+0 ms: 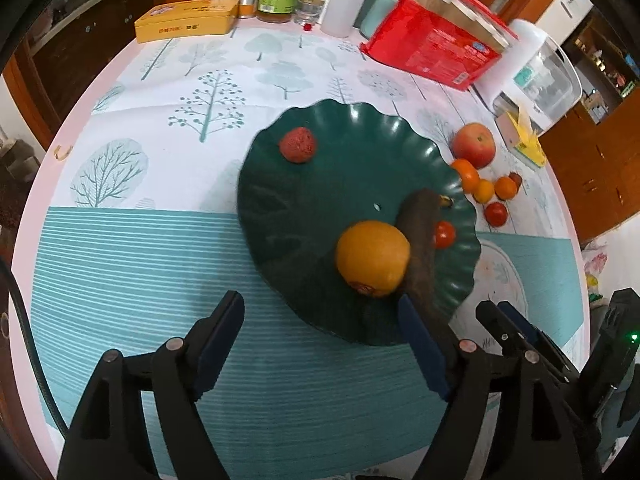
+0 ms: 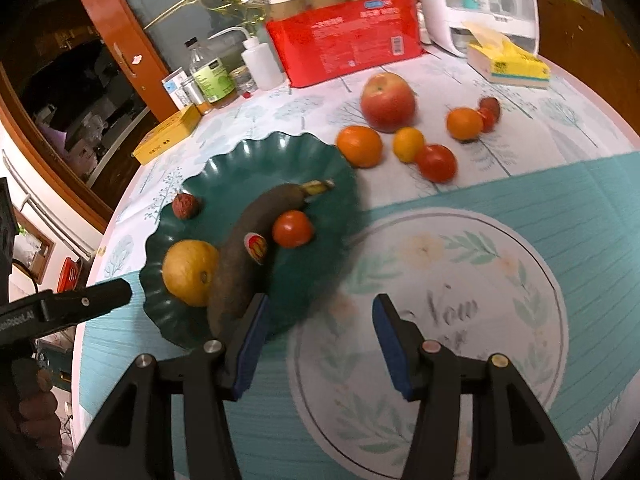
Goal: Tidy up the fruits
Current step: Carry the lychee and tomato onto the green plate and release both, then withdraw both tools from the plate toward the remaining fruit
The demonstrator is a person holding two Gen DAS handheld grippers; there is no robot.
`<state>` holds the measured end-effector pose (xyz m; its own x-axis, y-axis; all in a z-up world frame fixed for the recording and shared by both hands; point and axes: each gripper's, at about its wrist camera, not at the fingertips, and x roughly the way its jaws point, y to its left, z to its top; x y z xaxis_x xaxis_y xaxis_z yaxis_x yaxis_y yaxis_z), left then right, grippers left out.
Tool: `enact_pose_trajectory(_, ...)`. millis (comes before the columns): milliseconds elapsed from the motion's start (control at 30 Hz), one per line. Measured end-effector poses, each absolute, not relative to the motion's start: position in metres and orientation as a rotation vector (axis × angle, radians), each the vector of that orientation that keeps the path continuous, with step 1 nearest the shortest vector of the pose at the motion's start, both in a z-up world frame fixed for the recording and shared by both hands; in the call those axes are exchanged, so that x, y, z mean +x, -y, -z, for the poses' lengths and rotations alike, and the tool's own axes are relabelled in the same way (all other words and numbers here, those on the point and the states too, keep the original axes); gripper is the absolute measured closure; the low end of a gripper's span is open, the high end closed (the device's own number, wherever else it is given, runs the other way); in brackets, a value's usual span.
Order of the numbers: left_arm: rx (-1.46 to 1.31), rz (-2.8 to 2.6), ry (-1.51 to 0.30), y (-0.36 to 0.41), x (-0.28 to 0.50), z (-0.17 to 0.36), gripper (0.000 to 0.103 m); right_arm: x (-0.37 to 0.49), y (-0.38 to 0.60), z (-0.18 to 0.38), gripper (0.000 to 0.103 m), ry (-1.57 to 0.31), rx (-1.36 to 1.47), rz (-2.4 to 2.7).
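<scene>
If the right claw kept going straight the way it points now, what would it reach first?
Probably nothing for a while: the open right claw points over bare placemat. Farther along that line lies the loose tomato, though depth is hard to judge.
</scene>
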<state>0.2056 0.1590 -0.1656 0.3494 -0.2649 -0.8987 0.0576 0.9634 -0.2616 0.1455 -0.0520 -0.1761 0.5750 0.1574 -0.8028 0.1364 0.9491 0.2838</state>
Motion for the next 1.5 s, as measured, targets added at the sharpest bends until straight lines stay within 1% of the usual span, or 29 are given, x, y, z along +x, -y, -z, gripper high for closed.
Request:
enact_pose_trajectory(467,-0.151,0.242,-1.237,-0.091,0.184,0.152,0.021,0.104,0.156,0.181,0.049,-1.057,0.511,0.091)
enact_pose_trajectory(833,-0.184,0.215,-1.229,-0.031,0.185,0.139,0.021,0.11,0.249,0.169,0.049,-1.145,0.538,0.104)
enact_pose_trajectory(1100,-0.22,0.178,-1.227,0.012,0.199,0.132,0.021,0.147,0.297,0.15,0.049,-1.194,0.418,0.031)
enact_pose_trajectory(1500,-0.252,0.091,-1.257,0.062,0.239,0.128,0.021,0.227,0.331,0.115,0.049,-1.163,0.155,-0.122)
